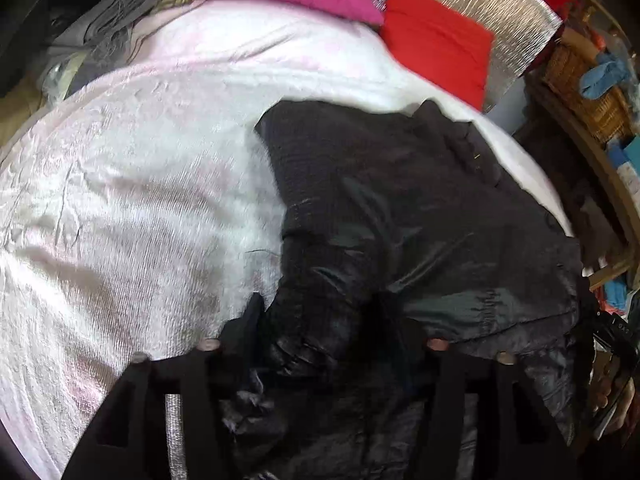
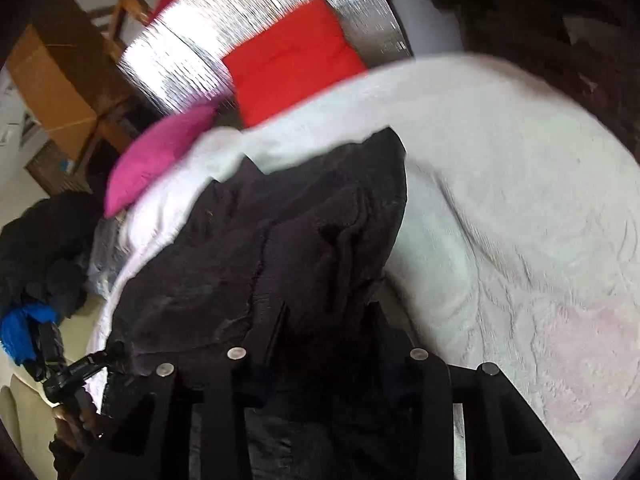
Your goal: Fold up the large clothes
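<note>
Both hand-held grippers, L (image 1: 320,312) & R (image 2: 328,316), clamped on black jacket (image 1: 400,200) over white bedspread (image 1: 140,180).

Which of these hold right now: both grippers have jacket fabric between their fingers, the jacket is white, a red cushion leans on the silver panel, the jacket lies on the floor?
1. Both the left gripper and right gripper have black jacket fabric between their fingers. True.
2. The jacket is white. False: it is black; the bedcover is white.
3. A red cushion leans on the silver panel. True.
4. The jacket lies on the floor. False: it lies on the bedcover.
</note>
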Demonstrator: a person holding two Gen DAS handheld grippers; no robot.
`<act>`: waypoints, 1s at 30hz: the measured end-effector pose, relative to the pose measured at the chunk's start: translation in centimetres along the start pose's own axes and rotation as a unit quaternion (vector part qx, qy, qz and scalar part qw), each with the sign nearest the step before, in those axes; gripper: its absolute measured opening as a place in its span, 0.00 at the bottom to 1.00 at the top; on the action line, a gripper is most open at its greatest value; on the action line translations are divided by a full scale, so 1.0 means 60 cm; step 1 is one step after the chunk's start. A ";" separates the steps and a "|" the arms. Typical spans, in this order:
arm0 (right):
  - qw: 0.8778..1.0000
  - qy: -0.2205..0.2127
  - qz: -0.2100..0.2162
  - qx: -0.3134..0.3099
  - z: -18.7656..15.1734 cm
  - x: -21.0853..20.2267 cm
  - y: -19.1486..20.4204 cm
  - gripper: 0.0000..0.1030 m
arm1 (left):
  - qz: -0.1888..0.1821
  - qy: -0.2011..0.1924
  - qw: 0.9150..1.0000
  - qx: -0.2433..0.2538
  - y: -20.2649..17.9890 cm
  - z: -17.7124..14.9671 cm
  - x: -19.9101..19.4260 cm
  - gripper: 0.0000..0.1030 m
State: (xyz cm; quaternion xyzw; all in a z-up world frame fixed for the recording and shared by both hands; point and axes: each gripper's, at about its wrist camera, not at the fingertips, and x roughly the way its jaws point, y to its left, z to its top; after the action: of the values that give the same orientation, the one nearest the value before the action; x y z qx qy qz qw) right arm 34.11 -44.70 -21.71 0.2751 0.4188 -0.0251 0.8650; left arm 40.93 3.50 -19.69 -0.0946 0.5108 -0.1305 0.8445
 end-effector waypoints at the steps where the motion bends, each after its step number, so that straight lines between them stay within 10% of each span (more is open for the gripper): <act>1: 1.000 0.009 -0.003 0.004 0.001 0.010 -0.001 0.48 | 0.008 0.004 1.000 0.000 -0.001 0.000 0.006 0.72; 18: 0.992 -0.034 0.047 0.115 0.045 0.020 -0.051 0.73 | -0.010 -0.032 0.996 -0.087 0.015 0.036 0.006 0.73; 20: 0.993 -0.021 0.032 0.111 0.046 0.042 -0.048 0.69 | 0.007 -0.026 0.997 -0.075 0.001 0.036 0.019 0.73; 22: 0.995 -0.016 0.017 0.095 0.046 0.053 -0.033 0.42 | 0.006 -0.028 0.997 -0.067 -0.011 0.039 0.022 0.65; 27: 0.997 -0.076 -0.005 0.021 0.049 0.005 0.021 0.38 | 0.031 -0.049 0.998 -0.033 -0.030 0.045 0.014 0.58; 30: 0.998 -0.031 -0.034 0.035 0.042 0.038 0.001 0.38 | 0.038 -0.023 0.999 -0.028 -0.026 0.039 0.035 0.67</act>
State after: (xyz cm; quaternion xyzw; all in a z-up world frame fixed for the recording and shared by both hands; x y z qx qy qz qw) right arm 37.41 -45.50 -22.13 0.2897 0.3993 -0.0773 0.8664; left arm 43.74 1.42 -19.92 -0.1019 0.4978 -0.0812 0.8575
